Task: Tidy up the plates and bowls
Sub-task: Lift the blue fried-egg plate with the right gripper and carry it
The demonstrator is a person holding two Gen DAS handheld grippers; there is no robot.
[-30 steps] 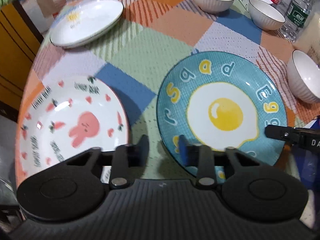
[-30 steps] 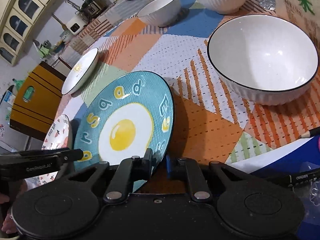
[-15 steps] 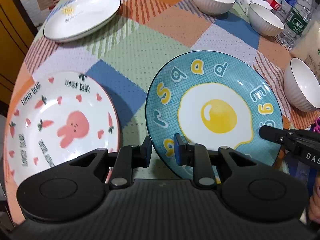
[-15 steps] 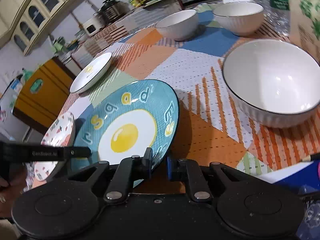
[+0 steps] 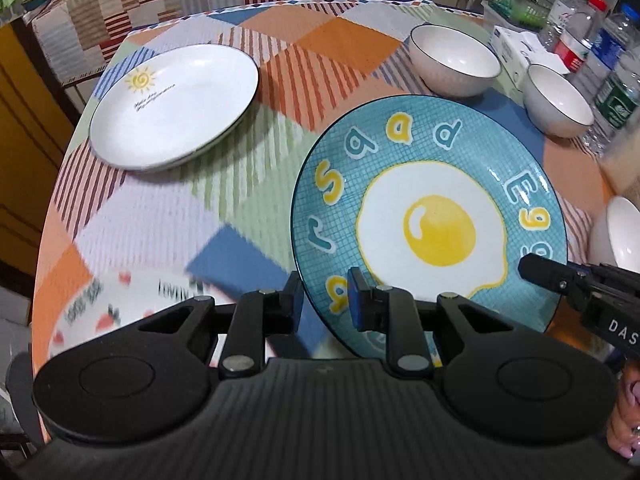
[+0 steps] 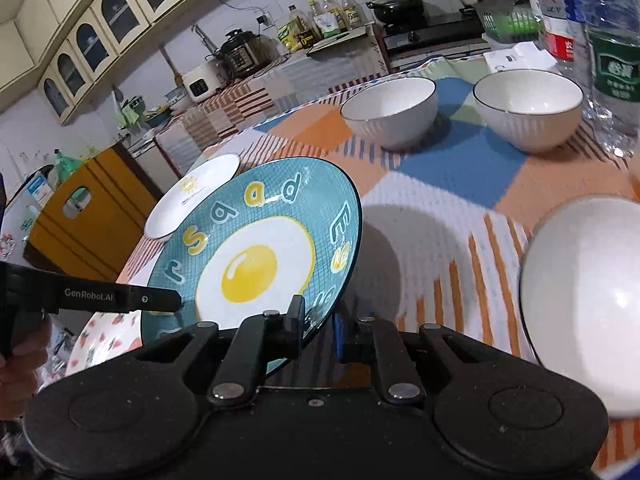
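The left tongs [image 5: 325, 294] clamp the near rim of the blue egg plate [image 5: 430, 216], tilted above the patchwork worktop [image 5: 160, 216].

Plates, three: blue egg plate [image 5: 428, 216], white sun plate [image 5: 174, 106], bunny plate [image 5: 120, 300]. White bowls, three [image 6: 390, 114] [image 6: 528, 110] [image 6: 584, 304]. Water bottles, at least three [image 5: 576, 32]. Hand-held grippers, two [image 5: 323, 298] [image 6: 318, 328].

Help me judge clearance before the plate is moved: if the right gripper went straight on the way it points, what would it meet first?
The right gripper is clamped on the blue egg plate, lifted off the table. Straight ahead lies bare tablecloth, then probably the nearer of the two far white bowls. Depth is unclear.
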